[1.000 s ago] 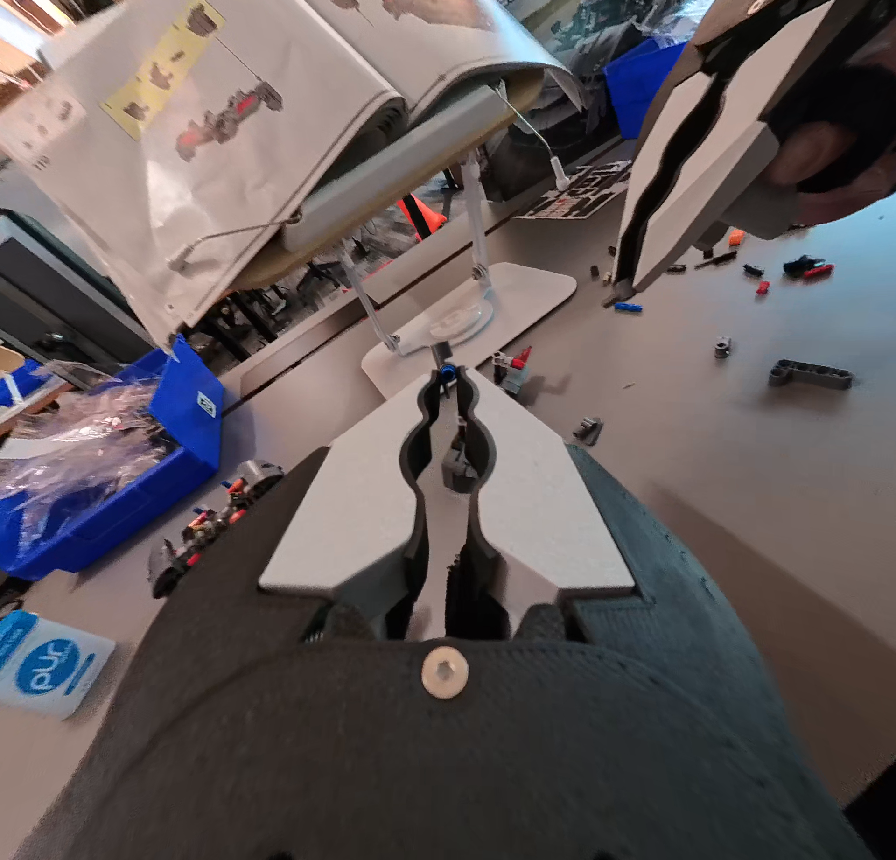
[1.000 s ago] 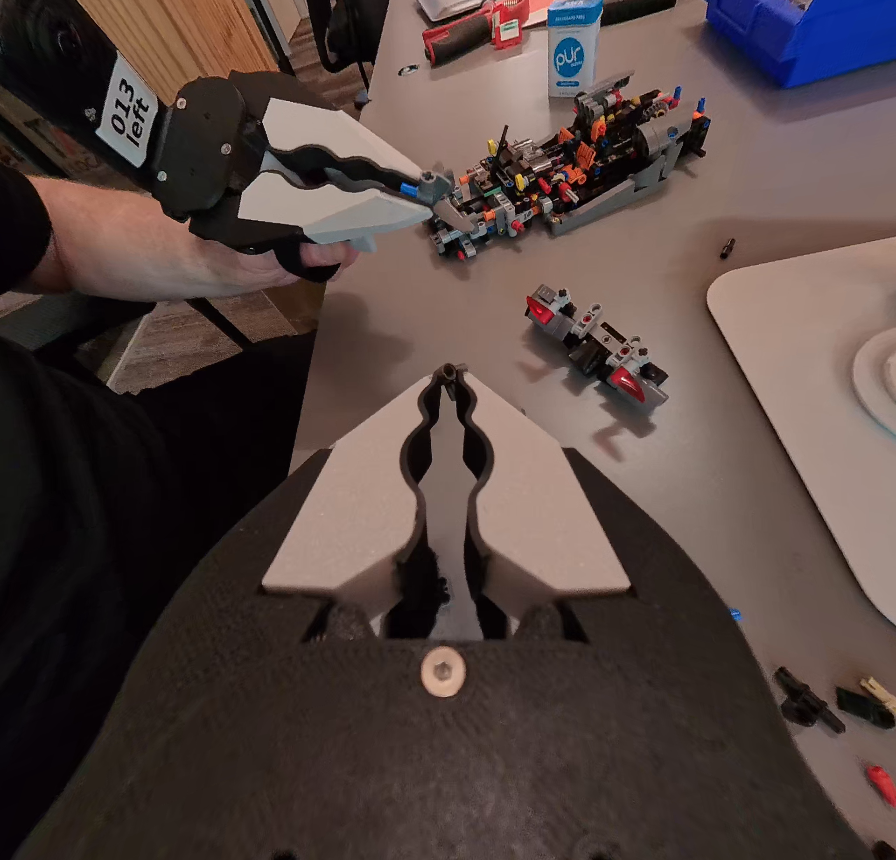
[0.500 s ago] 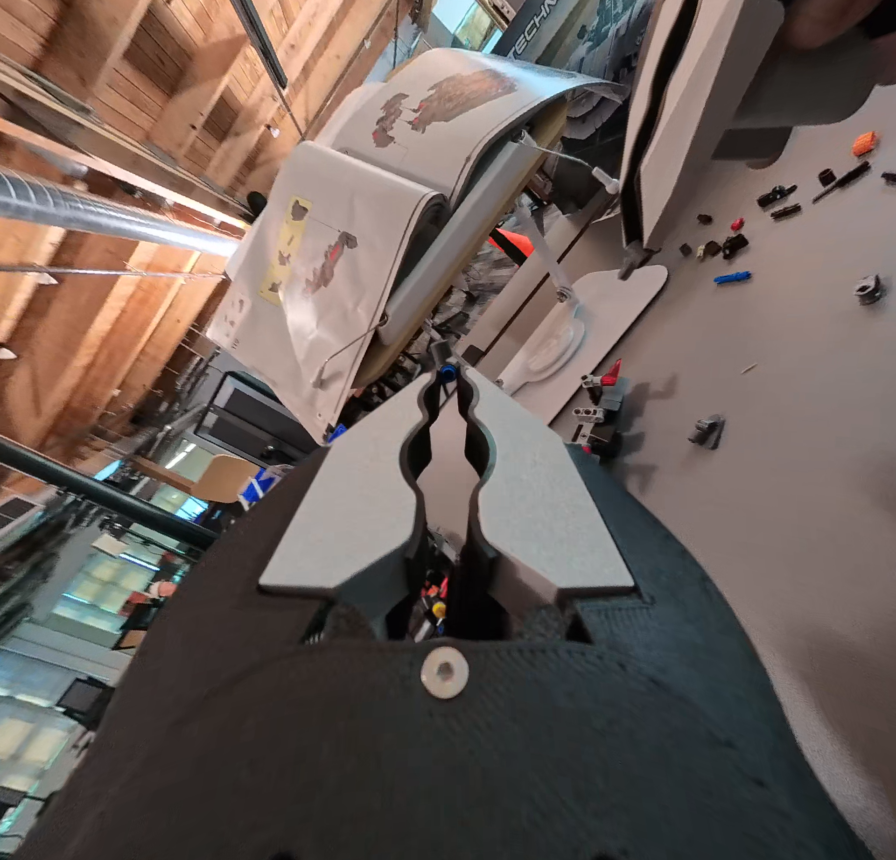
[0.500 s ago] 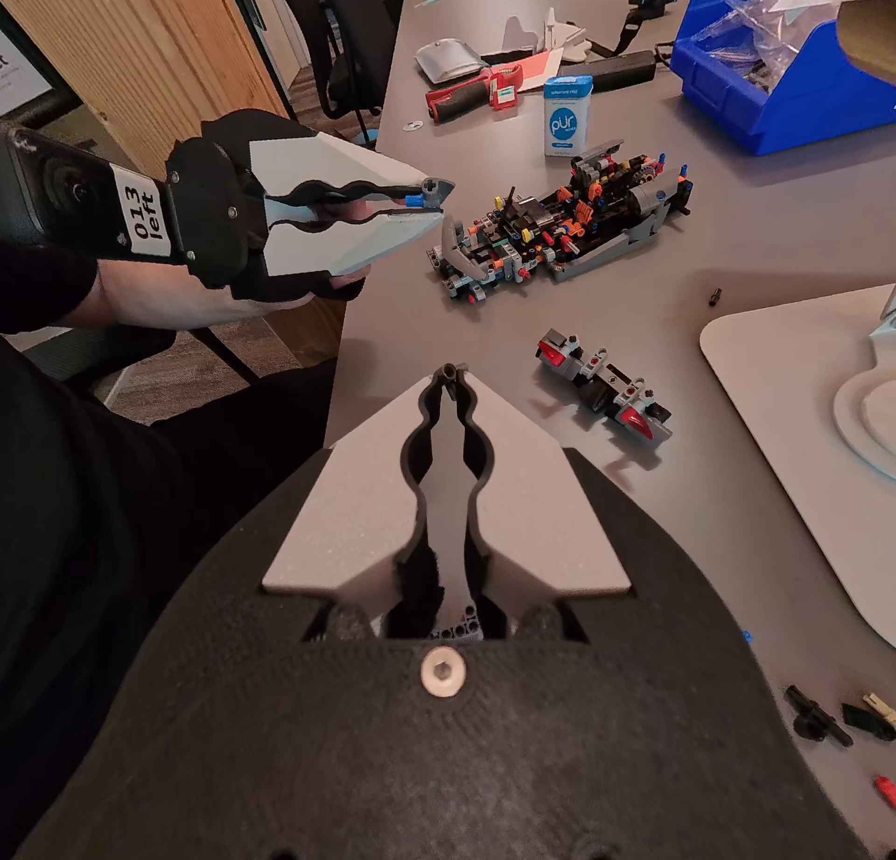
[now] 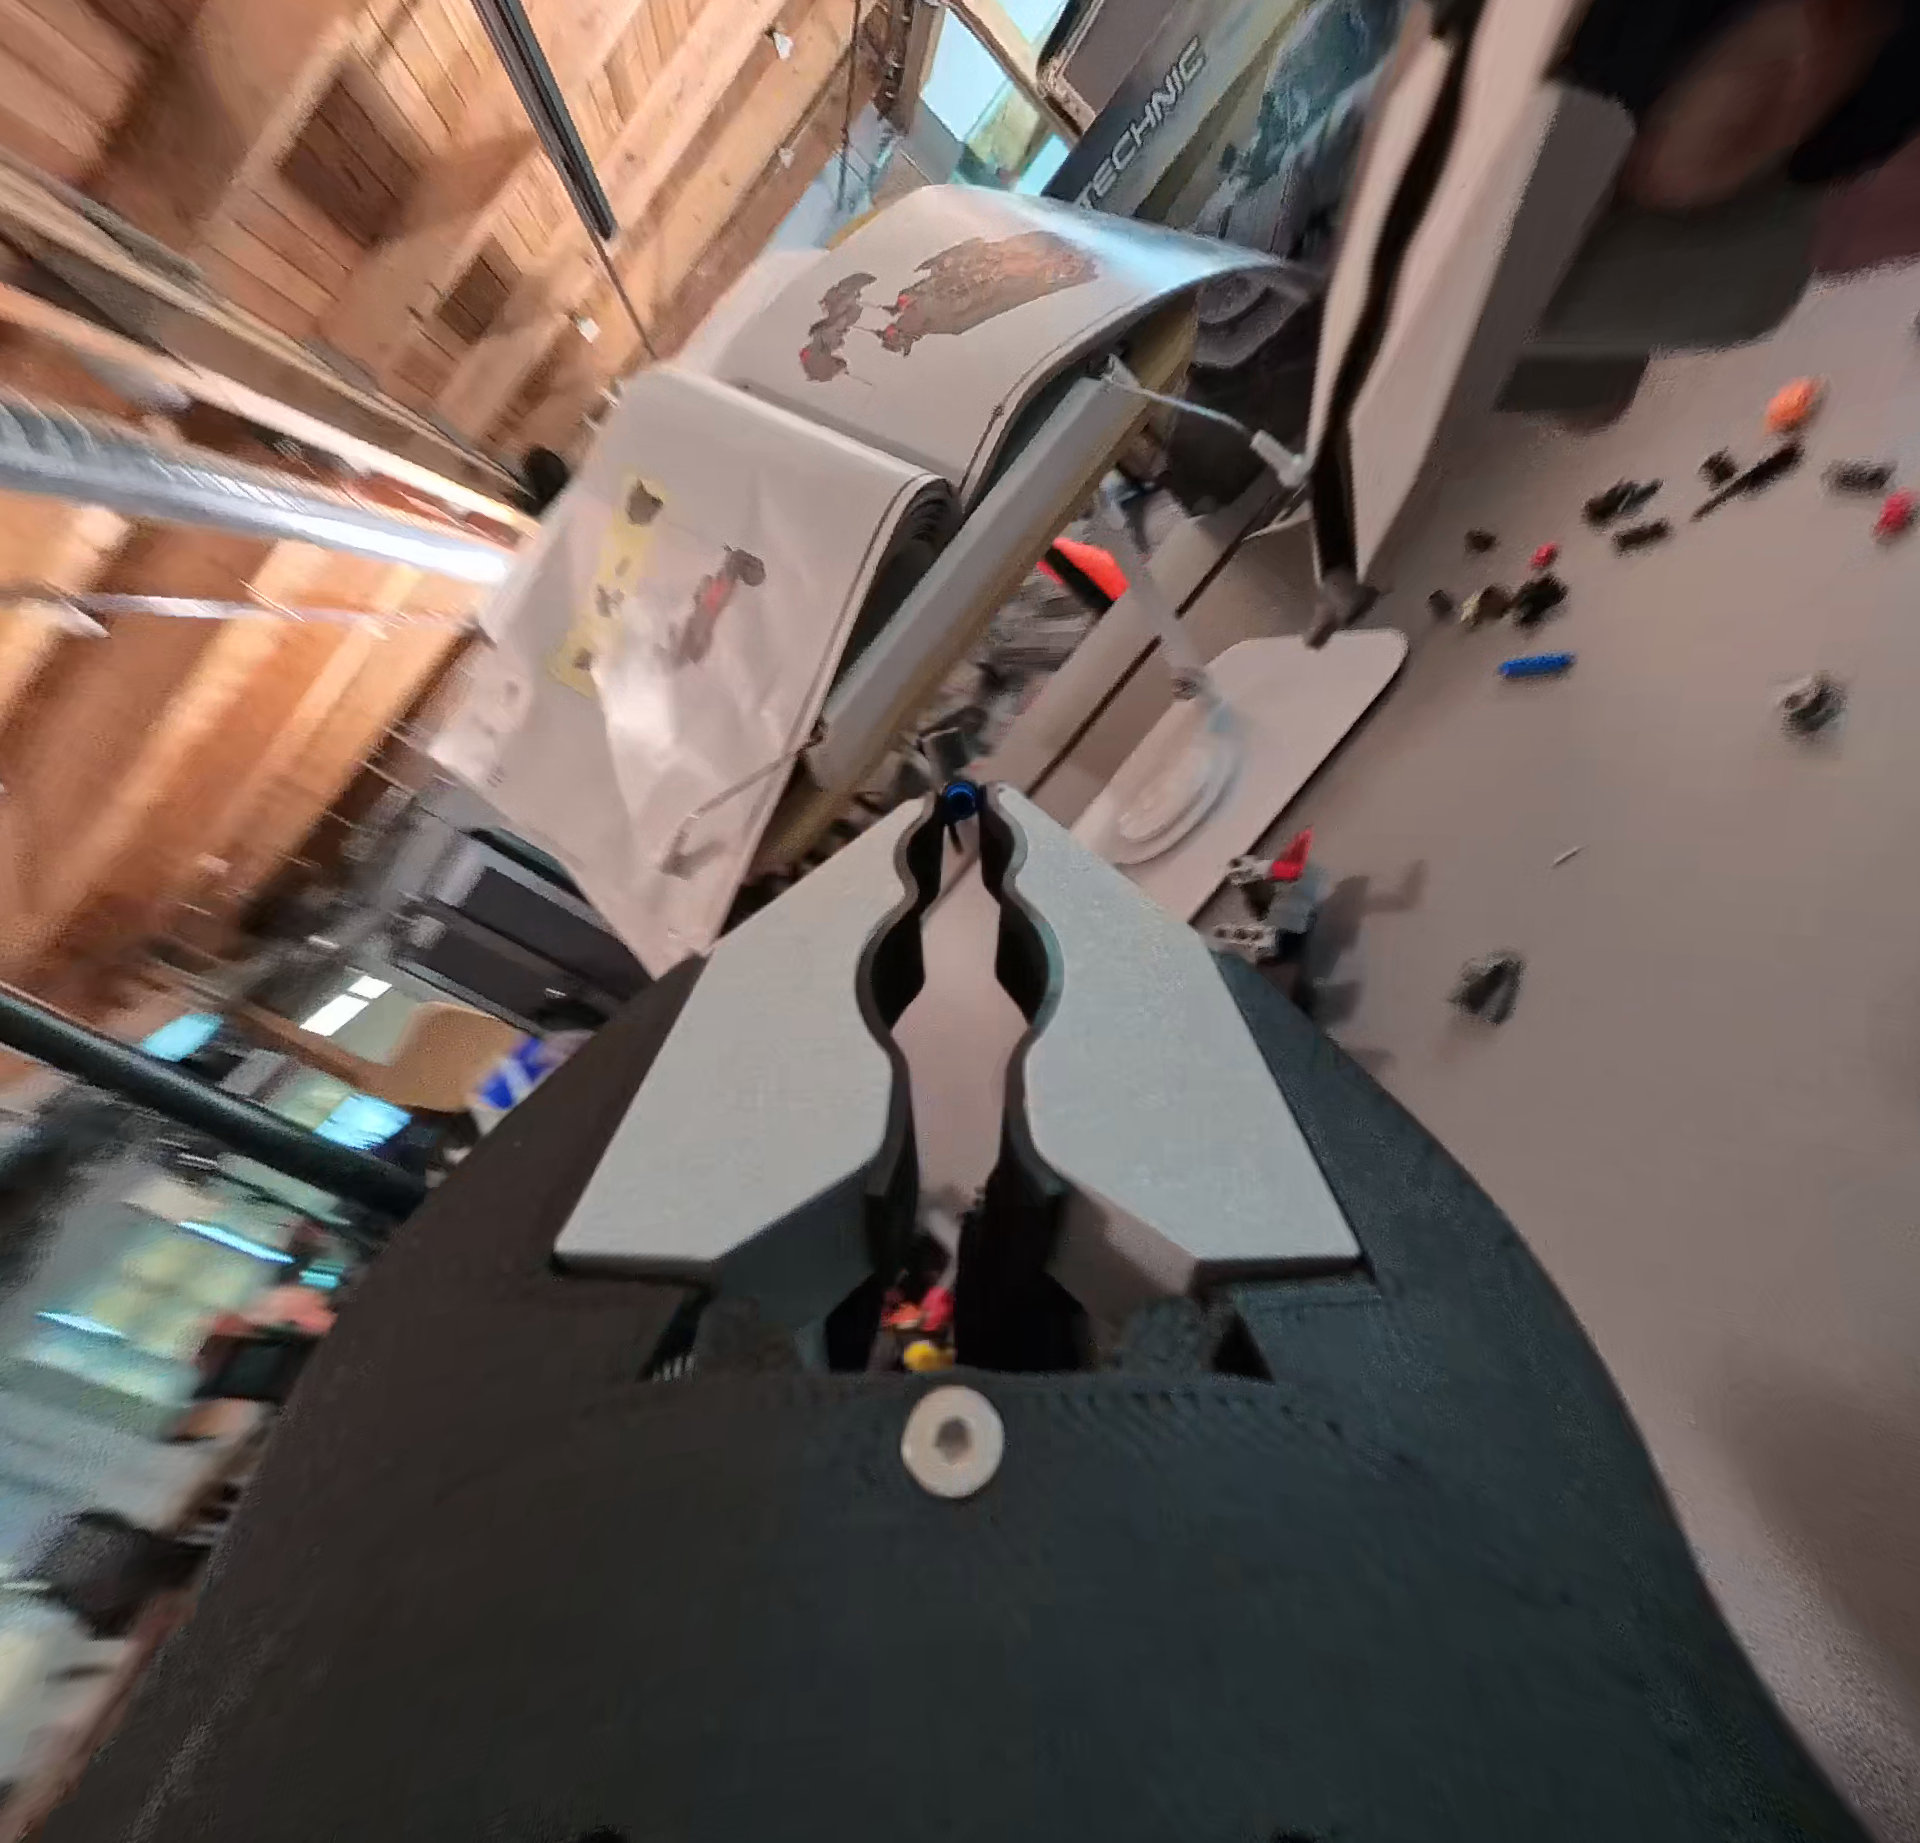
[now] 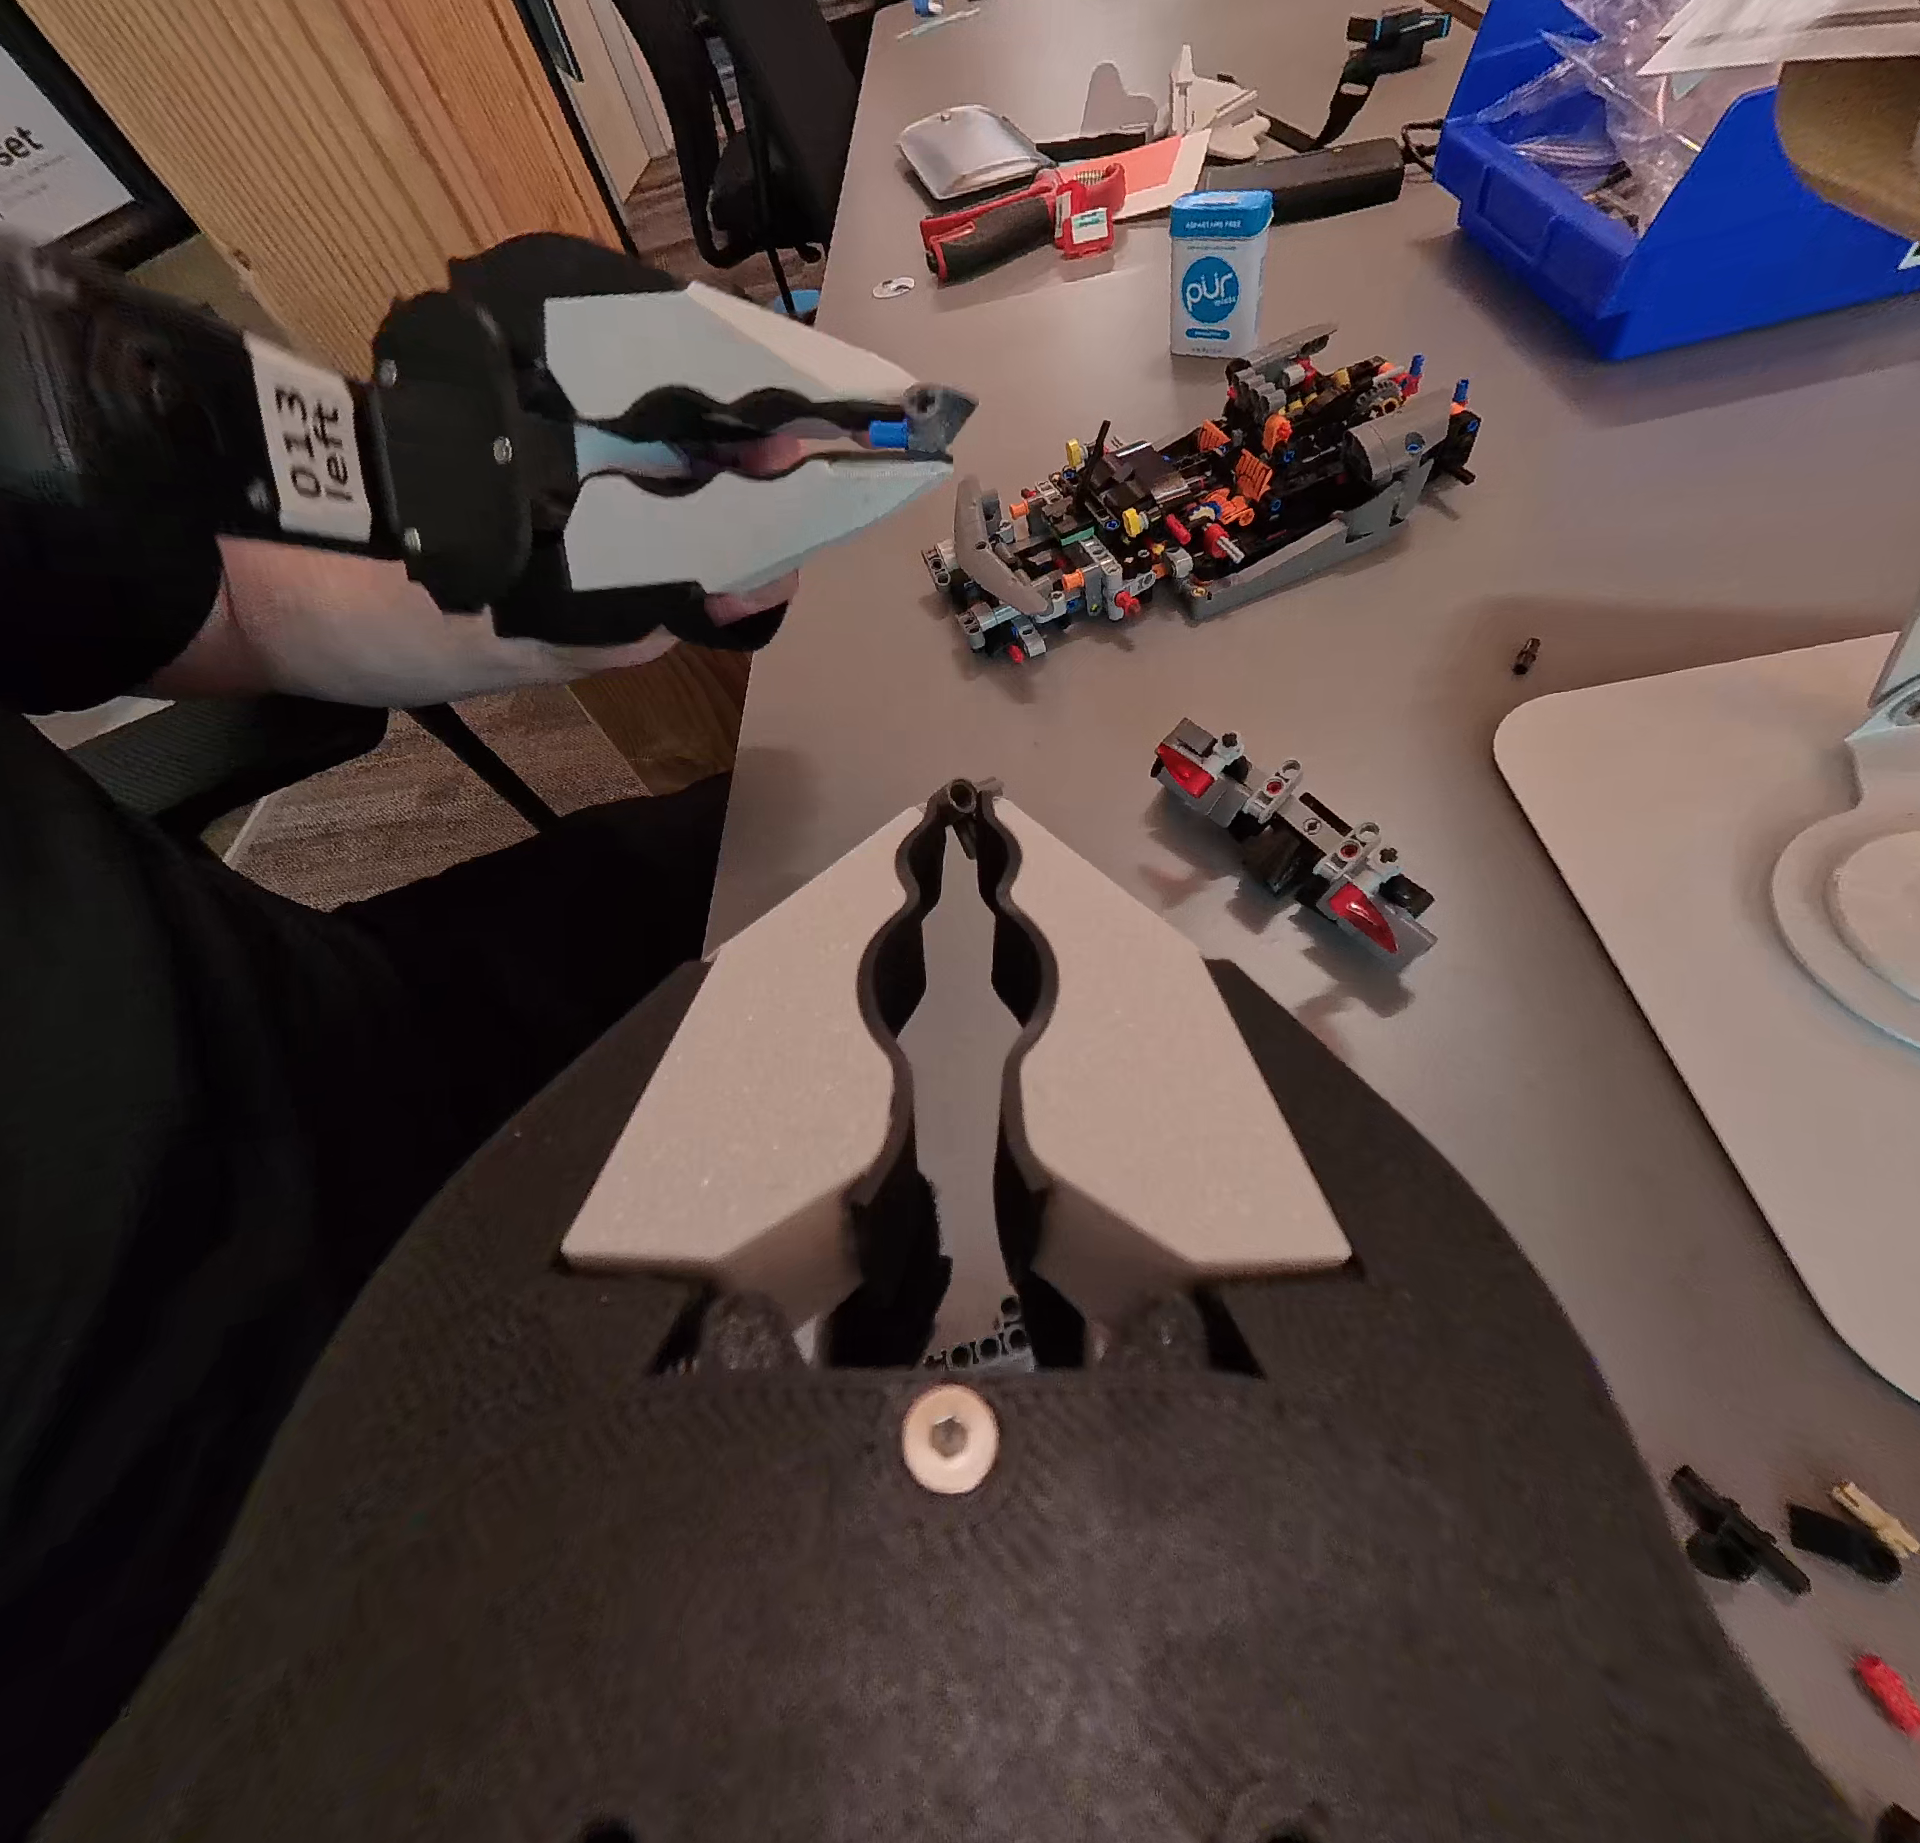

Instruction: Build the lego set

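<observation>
My left gripper (image 5: 958,804) is shut on a small grey piece with a blue pin (image 6: 920,422), held in the air off the table's left edge. It also shows in the right wrist view (image 6: 935,427). My right gripper (image 6: 966,799) is shut on a small black pin (image 6: 961,804) above the table's near edge. It also shows in the left wrist view (image 5: 1340,609). The large part-built lego car chassis (image 6: 1205,494) lies on the grey table (image 6: 1351,671). A small grey sub-assembly with red tips (image 6: 1294,843) lies nearer me.
An open instruction book on a stand (image 5: 831,505) has a white base (image 6: 1714,858) at the right. A blue bin with plastic bags (image 6: 1683,183) and a small blue-and-white container (image 6: 1216,271) stand at the back. Loose small pieces (image 5: 1662,546) lie scattered. Left tips to right tips: about 8 cm.
My left gripper has lifted and tilted up away from the chassis with its piece. The right gripper has drawn back a little and stays shut on the black pin.
</observation>
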Action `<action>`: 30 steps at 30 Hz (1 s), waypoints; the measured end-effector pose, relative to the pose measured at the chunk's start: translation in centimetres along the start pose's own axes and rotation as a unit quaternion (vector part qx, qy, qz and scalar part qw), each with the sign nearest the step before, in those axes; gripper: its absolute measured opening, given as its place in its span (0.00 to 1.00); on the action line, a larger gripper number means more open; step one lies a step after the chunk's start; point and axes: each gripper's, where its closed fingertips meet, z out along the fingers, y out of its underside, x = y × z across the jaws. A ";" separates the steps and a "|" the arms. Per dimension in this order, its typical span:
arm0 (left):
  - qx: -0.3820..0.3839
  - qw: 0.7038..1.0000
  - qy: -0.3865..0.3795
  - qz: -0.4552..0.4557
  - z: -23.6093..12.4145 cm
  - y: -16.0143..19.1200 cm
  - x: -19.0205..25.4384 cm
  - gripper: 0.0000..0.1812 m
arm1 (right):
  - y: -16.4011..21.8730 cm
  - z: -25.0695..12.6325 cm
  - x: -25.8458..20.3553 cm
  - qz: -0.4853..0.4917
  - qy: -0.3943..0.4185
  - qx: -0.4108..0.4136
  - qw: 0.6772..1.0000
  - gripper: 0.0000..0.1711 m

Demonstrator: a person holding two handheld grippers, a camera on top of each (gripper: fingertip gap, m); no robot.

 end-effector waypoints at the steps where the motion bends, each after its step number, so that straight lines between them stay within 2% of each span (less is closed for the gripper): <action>1: -0.001 0.999 0.010 -0.038 0.1 0.2 -0.1 0.03 | 0.2 0.0 0.0 0.001 0.000 -0.002 1.000 0.02; 4: 0.004 0.992 0.039 -0.117 0.2 0.2 -0.2 0.03 | 1.5 0.1 0.3 -0.001 0.004 -0.033 0.999 0.02; 8: 0.005 0.975 0.085 -0.204 0.3 0.1 0.7 0.03 | 6.8 1.4 1.7 -0.068 0.055 -0.161 0.983 0.02; 10: 0.009 0.956 0.114 -0.269 0.4 0.2 1.0 0.03 | 8.5 2.1 1.7 -0.079 0.056 -0.190 0.977 0.02; 16: 0.058 0.868 0.216 -0.443 0.2 -0.8 1.4 0.03 | 11.1 3.4 2.3 -0.093 0.064 -0.233 0.966 0.02; 18: 0.069 0.838 0.238 -0.485 0.2 -1.1 1.1 0.03 | 11.6 3.6 2.7 -0.107 0.076 -0.244 0.961 0.02; 22: 0.115 0.760 0.292 -0.570 -0.1 -2.3 0.2 0.02 | 12.0 3.8 3.2 -0.113 0.086 -0.252 0.957 0.03; 25: 0.138 0.721 0.308 -0.606 -0.2 -2.7 -0.5 0.02 | 12.2 3.8 3.2 -0.111 0.088 -0.254 0.957 0.05; 28: 0.141 0.715 0.308 -0.611 0.0 -2.7 -0.6 0.03 | 12.2 3.8 3.2 -0.110 0.091 -0.252 0.957 0.11; 30: 0.119 0.745 0.289 -0.589 0.5 -2.2 -0.3 0.02 | 11.7 3.5 3.6 -0.110 0.106 -0.247 0.957 0.15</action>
